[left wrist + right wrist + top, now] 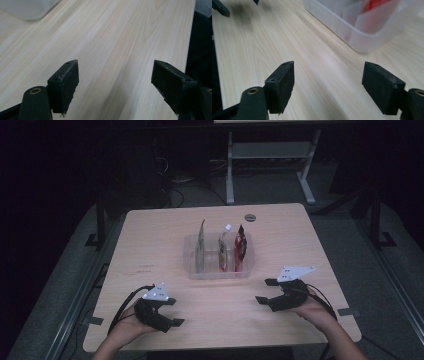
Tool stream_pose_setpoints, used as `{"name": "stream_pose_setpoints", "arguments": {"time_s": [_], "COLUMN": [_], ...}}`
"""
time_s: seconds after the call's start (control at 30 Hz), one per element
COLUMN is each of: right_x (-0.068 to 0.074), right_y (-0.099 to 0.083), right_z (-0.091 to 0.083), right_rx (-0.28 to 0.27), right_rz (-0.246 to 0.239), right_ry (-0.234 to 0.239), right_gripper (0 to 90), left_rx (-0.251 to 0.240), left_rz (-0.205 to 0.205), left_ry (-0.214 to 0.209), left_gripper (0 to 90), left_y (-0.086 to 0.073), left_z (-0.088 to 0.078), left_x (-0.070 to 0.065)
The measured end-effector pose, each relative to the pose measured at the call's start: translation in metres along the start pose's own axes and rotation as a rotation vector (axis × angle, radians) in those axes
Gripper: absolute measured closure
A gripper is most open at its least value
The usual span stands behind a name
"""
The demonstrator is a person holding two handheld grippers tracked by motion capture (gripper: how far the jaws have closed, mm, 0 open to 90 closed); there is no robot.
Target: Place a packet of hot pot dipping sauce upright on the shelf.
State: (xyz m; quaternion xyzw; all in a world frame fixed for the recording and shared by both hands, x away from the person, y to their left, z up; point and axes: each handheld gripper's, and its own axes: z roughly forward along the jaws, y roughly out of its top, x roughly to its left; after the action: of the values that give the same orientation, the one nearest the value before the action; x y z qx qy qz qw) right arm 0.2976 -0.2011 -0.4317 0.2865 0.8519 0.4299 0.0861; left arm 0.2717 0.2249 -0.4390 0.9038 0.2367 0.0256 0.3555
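Mid-table, clear tray long axis crosswise, pouches upright, both claws wide, empty.

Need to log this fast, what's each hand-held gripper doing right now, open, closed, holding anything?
Left hand-held gripper: open, nothing between its jaws, over bare table.
Right hand-held gripper: open, holding nothing, near the clear bin.
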Motion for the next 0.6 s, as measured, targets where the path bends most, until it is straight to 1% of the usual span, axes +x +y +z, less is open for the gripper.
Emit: {"name": "stream_pose_setpoints", "arguments": {"time_s": [0.03, 0.07, 0.1, 0.23, 0.3, 0.33, 0.43, 0.53, 0.6], "right_x": [-0.0002, -0.0002, -0.0003, -0.0016, -0.0014, -0.0012, 0.0014, 0.0024, 0.0024], "right_y": [-0.0036, -0.0036, -0.0093, -0.0103, -0.0099, -0.0097, -0.0084, -0.0081, -0.0073], "right_z": [-0.001, -0.001, -0.0035, -0.0052, -0.0052, -0.0053, -0.0056, -0.0052, -0.0055], "right_rx": [0.005, 0.005, 0.018, 0.028, 0.031, 0.028, 0.028, 0.027, 0.017], "right_rz": [0.01, 0.01, 0.011, 0.001, 0.001, -0.009, -0.013, -0.012, -0.019], "right_ry": [-0.006, -0.006, -0.02, -0.031, -0.031, -0.034, -0.024, -0.025, -0.027], "right_gripper": [24.4, 24.4, 24.4, 23.6, 23.6, 23.6, 23.4, 22.9, 22.1], "left_rx": [0.007, 0.007, 0.021, 0.039, 0.04, 0.041, 0.046, 0.046, 0.034], "left_rz": [-0.002, -0.002, 0.017, 0.024, 0.023, 0.026, 0.031, 0.031, 0.024], "left_ry": [0.002, 0.002, 0.007, 0.015, 0.015, 0.013, 0.019, 0.022, 0.024], "left_gripper": [21.6, 21.7, 21.7, 21.6, 21.6, 21.6, 21.6, 21.6, 21.6], "left_y": [-0.0005, -0.0005, -0.0009, -0.0021, -0.0022, -0.0024, -0.0026, -0.0025, -0.0024], "left_z": [0.0005, 0.0005, 0.0004, 0.0015, 0.0012, 0.0008, -0.0007, -0.0011, -0.0014], "left_x": [-0.0003, -0.0003, 0.0003, 0.0015, 0.0015, 0.0017, 0.0017, 0.0018, 0.0016]}}
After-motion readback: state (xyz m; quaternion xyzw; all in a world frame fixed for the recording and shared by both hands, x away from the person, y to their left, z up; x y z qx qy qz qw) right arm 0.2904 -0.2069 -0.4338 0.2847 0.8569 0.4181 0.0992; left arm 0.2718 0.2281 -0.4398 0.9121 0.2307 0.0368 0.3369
